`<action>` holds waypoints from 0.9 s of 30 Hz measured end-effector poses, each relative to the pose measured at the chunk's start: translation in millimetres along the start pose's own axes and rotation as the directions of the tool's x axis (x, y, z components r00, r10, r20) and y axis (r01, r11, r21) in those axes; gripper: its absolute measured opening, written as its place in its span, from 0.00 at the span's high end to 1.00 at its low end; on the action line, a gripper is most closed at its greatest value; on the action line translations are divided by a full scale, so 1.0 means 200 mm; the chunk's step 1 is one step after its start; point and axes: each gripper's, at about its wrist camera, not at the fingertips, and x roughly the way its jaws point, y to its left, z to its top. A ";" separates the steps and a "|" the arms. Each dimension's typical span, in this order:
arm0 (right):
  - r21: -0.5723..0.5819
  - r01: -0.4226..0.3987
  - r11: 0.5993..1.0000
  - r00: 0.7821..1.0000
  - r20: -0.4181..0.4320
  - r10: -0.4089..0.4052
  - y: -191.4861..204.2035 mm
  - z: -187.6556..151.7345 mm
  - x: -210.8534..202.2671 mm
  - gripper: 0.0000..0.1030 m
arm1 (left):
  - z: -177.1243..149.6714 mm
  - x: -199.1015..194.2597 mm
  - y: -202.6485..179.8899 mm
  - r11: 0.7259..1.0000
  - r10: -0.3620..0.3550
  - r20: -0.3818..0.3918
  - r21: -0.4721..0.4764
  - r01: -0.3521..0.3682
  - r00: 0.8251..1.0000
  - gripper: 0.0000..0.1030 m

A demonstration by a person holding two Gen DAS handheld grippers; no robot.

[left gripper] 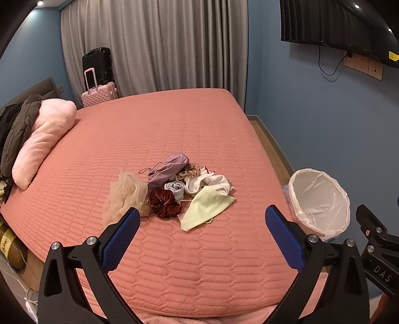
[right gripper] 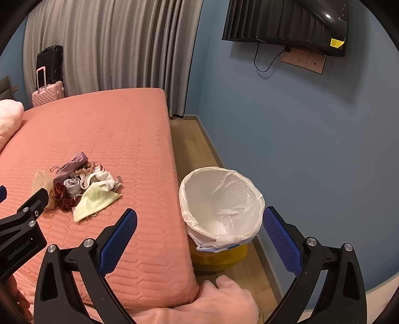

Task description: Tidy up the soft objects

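A small heap of soft things lies mid-bed: a pale green cloth (left gripper: 208,208) (right gripper: 96,200), a dark red scrunchie (left gripper: 164,202) (right gripper: 62,195), a cream tulle bow (left gripper: 126,195), a purple pouch (left gripper: 169,168) (right gripper: 72,165), a rolled grey sock (left gripper: 175,189) and white fabric (left gripper: 209,184) (right gripper: 104,178). My left gripper (left gripper: 202,225) hovers open just short of the heap, nothing between its blue pads. My right gripper (right gripper: 200,226) is open too, over the bed's right edge, in front of the white-lined bin (right gripper: 222,206) (left gripper: 319,202).
The pink quilted bed (left gripper: 189,124) (right gripper: 104,129) fills the view. A pink pillow (left gripper: 43,139) and dark clothing (left gripper: 17,127) lie at the left. Pink and black suitcases (left gripper: 98,82) stand by the grey curtain. Wooden floor (right gripper: 192,147) runs along the blue wall under a TV (right gripper: 286,22).
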 end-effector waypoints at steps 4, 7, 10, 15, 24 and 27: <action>-0.011 -0.011 1.000 1.000 0.012 0.011 0.07 0.02 0.01 0.05 | 0.01 0.05 0.07 1.000 -0.001 -0.003 -0.007 0.001 1.000 0.07; -0.017 -0.029 0.999 0.999 0.023 0.030 0.14 0.04 0.01 0.05 | 0.02 0.09 0.15 1.000 0.001 -0.009 -0.030 -0.001 1.000 0.07; -0.005 -0.064 0.998 0.997 0.035 0.064 0.21 0.06 0.04 0.05 | 0.02 0.15 0.25 0.998 0.001 -0.012 -0.057 -0.002 1.000 0.07; -0.001 -0.108 0.994 0.994 0.033 0.108 0.34 0.08 0.10 0.05 | 0.02 0.26 0.43 0.996 0.045 -0.009 -0.079 -0.045 0.999 0.07; -0.048 -0.198 0.979 0.980 0.006 0.198 0.66 0.08 0.26 0.05 | -0.04 0.51 0.72 0.988 0.095 -0.076 -0.115 -0.103 0.993 0.07; -0.076 -0.225 0.972 0.974 -0.011 0.224 0.79 0.06 0.32 0.05 | -0.06 0.59 0.81 0.984 0.090 -0.110 -0.145 -0.105 0.990 0.07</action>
